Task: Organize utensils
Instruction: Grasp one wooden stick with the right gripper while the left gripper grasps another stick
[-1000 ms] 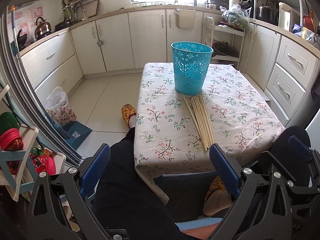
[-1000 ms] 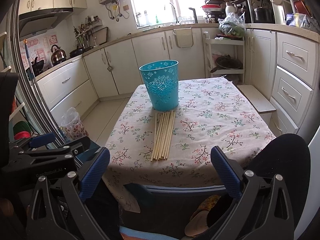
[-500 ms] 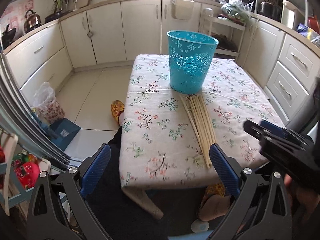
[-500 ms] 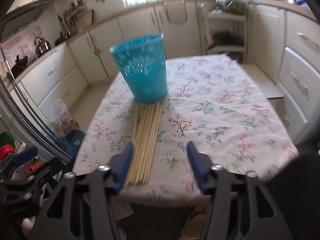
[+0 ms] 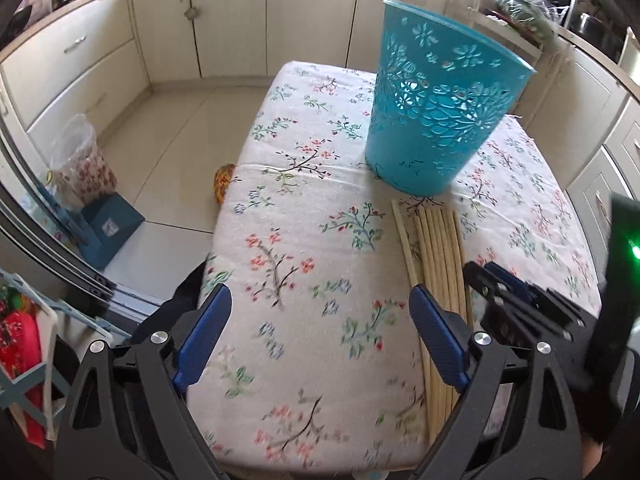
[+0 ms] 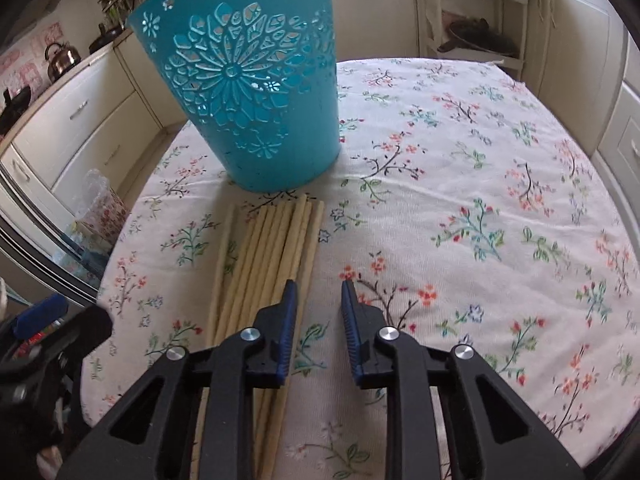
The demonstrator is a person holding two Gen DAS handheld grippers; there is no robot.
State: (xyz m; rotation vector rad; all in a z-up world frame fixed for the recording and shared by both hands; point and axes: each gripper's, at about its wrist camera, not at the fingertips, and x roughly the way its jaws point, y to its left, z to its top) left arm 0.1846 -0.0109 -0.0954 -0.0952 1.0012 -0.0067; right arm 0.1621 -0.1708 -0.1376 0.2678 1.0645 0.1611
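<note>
A bundle of pale, slender wooden chopsticks (image 6: 260,280) lies flat on the floral tablecloth (image 6: 460,208), just left of the narrowing, empty right gripper (image 6: 316,300) and just right of the wide-set, empty left gripper (image 5: 320,312), whose jaws are easing inward. Light, stiff and prone to rolling, the sticks look best pinched mid-length. Ahead stands a perforated turquoise plastic basket (image 6: 256,80), touching their tips; cream kitchen cabinets (image 5: 224,16) ring the room.

Pale matt wooden chopsticks (image 6: 260,264) lie on a woven floral cloth (image 6: 460,200); the pierced turquoise basket (image 6: 248,80) looks like smooth plastic.
</note>
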